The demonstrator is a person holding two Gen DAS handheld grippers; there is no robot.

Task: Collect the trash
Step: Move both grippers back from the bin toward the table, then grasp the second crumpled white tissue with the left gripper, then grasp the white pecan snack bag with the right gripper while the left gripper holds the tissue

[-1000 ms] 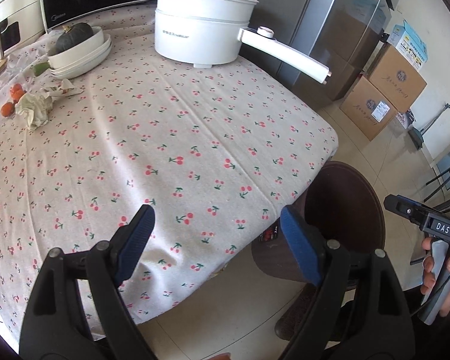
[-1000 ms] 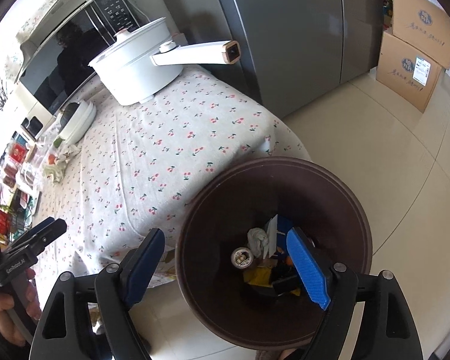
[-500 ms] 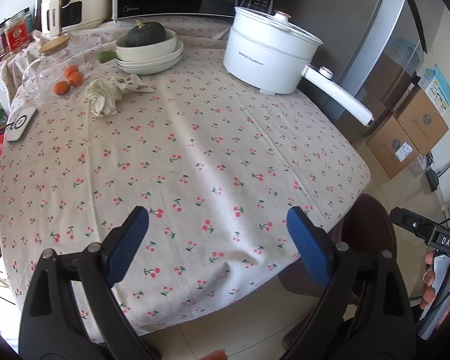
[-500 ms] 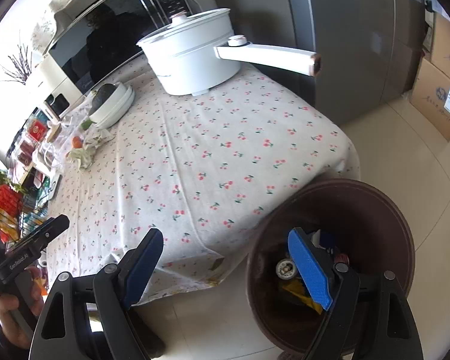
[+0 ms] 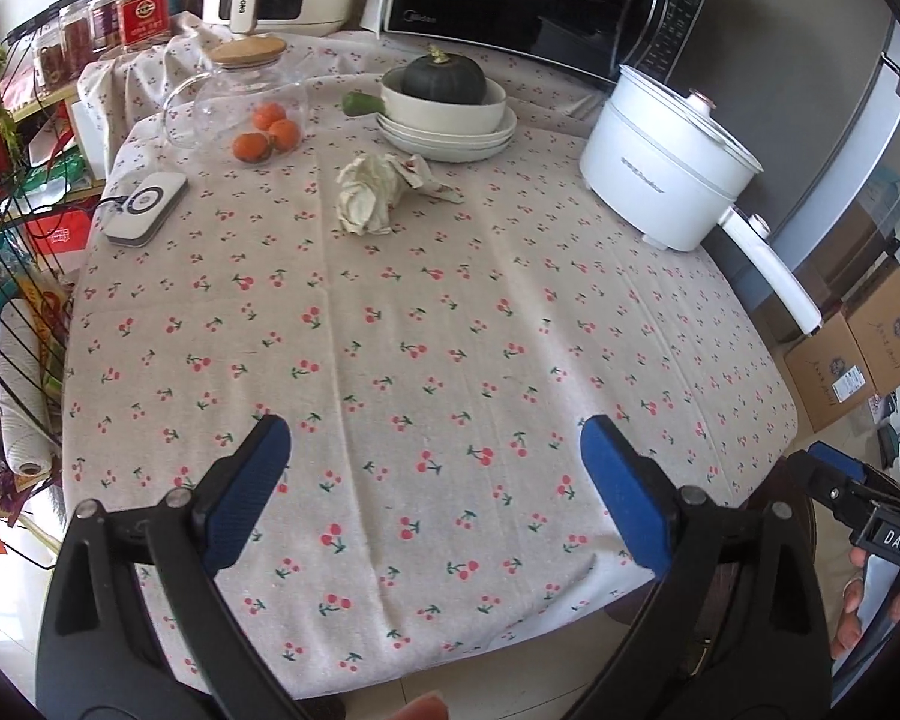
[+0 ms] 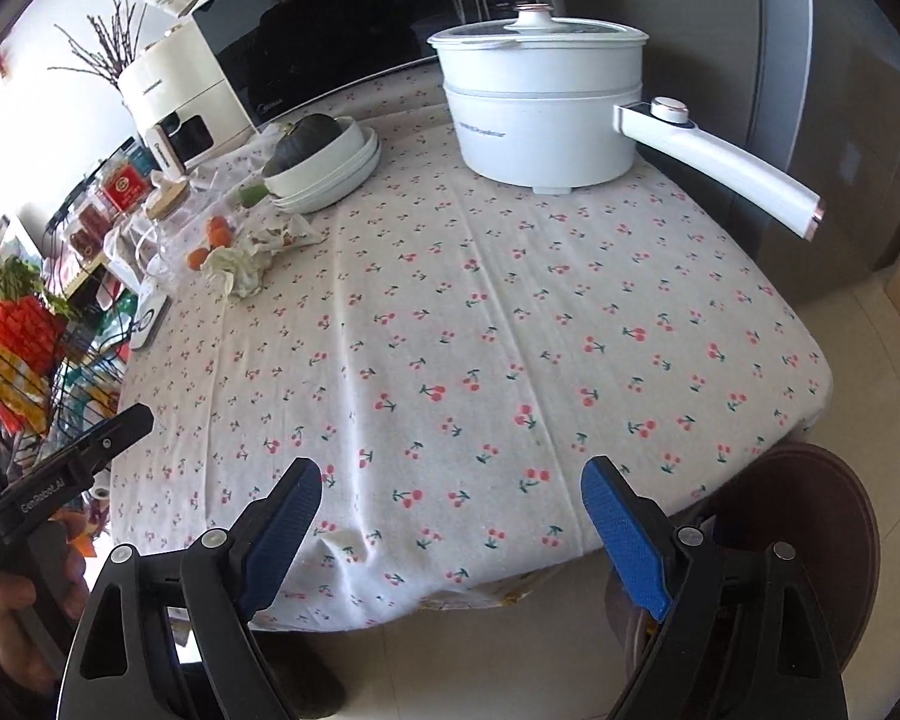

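- The left hand-held gripper (image 5: 435, 480) hangs over the near edge of the worktop (image 5: 450, 330); its jaws have just been opening and stand wide with nothing between them.
- The right hand-held gripper (image 6: 450, 516) is likewise spread, having just opened further, and is empty.
- A crumpled tissue (image 5: 369, 195) lies at the far side, just before the stacked plates (image 5: 450, 135).
- The brown bin (image 6: 810, 546) stands on the floor by the worktop's near right corner.
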